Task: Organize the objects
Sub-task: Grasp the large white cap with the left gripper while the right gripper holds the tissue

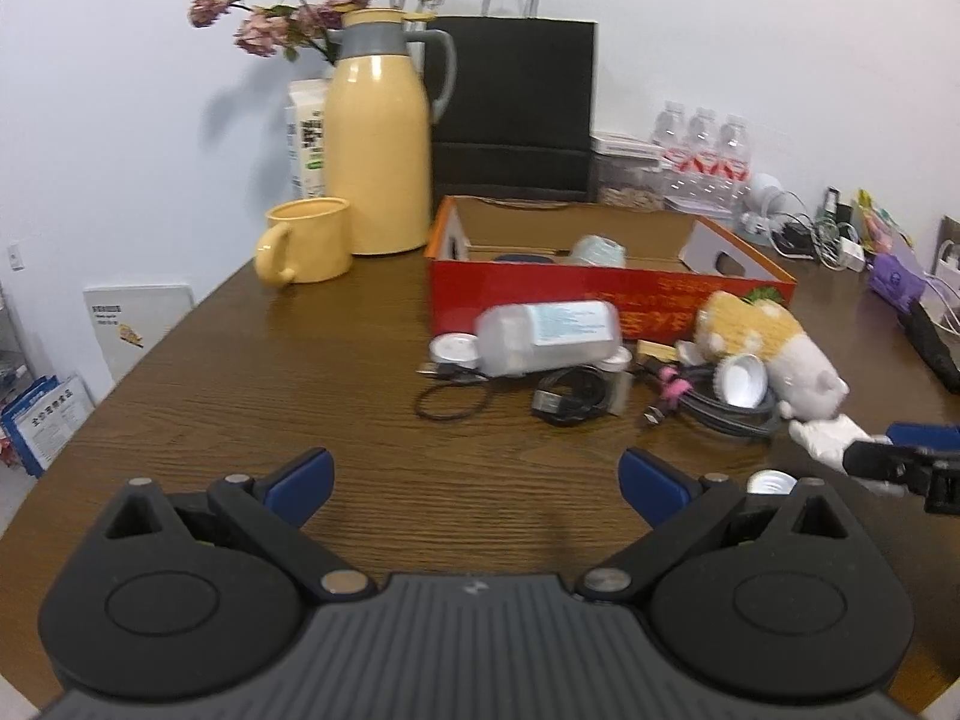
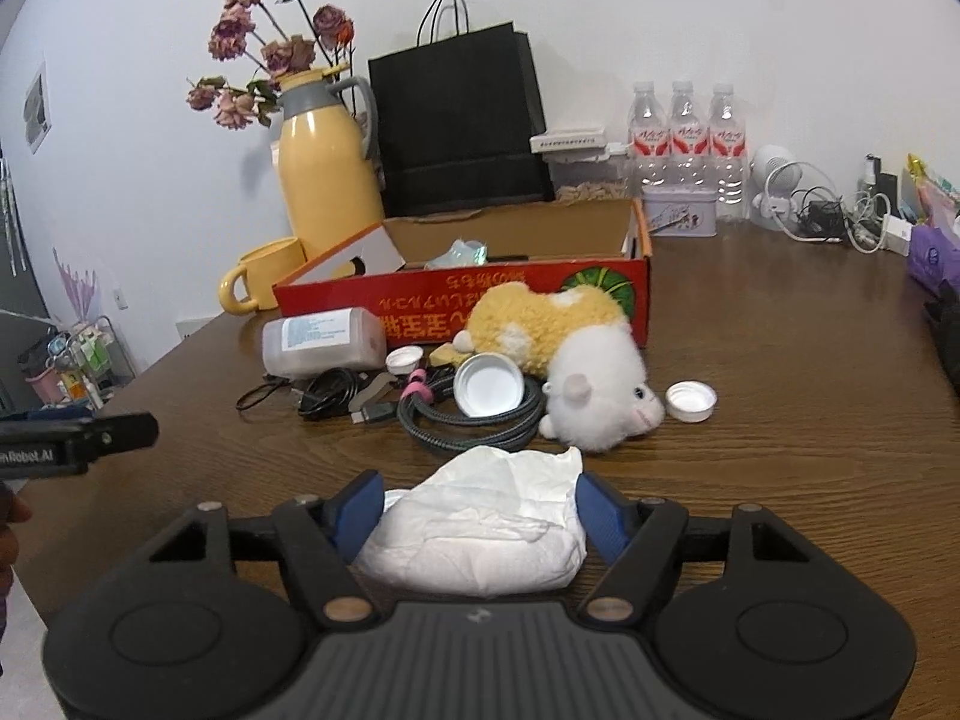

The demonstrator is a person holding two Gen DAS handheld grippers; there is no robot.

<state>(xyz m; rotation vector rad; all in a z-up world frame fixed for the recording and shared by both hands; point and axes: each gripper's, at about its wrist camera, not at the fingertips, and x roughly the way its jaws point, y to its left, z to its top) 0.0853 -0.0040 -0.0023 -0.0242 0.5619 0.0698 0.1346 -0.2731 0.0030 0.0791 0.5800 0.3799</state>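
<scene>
Dark wood-grain surface [image 2: 780, 450], pretty cluttered: red cardboard box [image 2: 540, 294] in the middle, yellow jug [image 2: 327, 180] and mug [image 2: 264, 282] behind it, plush toy [image 2: 576, 354], plastic bottle [image 2: 324, 339], cables [image 2: 474, 426], loose caps [image 2: 691, 401] and a crumpled tissue [image 2: 486, 528] up front.

A plain white wall [image 1: 720, 30] stands behind a dark brown wooden table [image 1: 270, 396], and a small wire rack [image 2: 99, 360] stands on the floor at left.
</scene>
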